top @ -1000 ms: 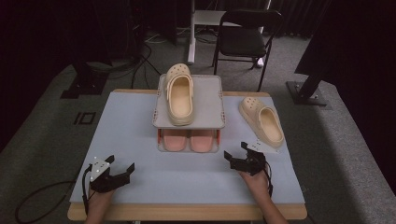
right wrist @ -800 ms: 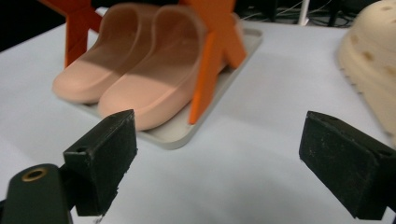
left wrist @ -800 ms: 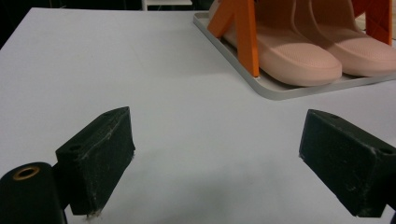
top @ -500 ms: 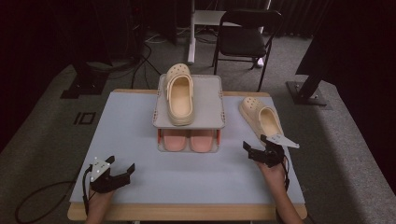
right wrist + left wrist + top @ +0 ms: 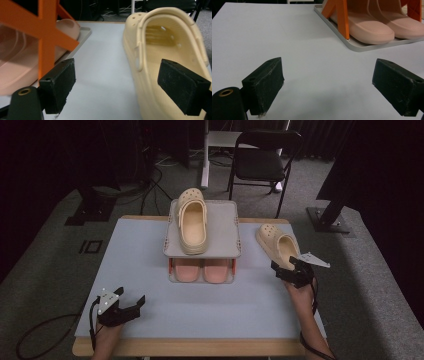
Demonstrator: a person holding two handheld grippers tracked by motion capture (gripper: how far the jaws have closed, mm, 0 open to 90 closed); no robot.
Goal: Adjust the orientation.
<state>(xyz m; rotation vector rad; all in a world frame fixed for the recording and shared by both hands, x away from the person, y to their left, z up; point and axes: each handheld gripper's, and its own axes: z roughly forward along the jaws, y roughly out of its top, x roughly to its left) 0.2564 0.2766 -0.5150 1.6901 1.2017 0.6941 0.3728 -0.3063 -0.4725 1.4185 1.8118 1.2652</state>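
Right gripper point(image 5: 294, 270) held with jaws spread wide and empty, just short of the heel of the loose cream clog point(image 5: 278, 245) at the table's point(image 5: 140, 250) right edge. From those jaws, clog lay ahead toward 12 o'clock, long axis running roughly 11 to 5, toe away. In the right gripper view, clog point(image 5: 172, 70) sat off toward 1 o'clock, nearer the right jaw. Left gripper point(image 5: 122, 307) open too, parked well apart near the front left corner. Judged: right side far nearer for the grab.

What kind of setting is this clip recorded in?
Probably a lab or studio recording space: a plain work table carrying a small shoe rack, a folding chair, cables on grey carpet, and dark surroundings.
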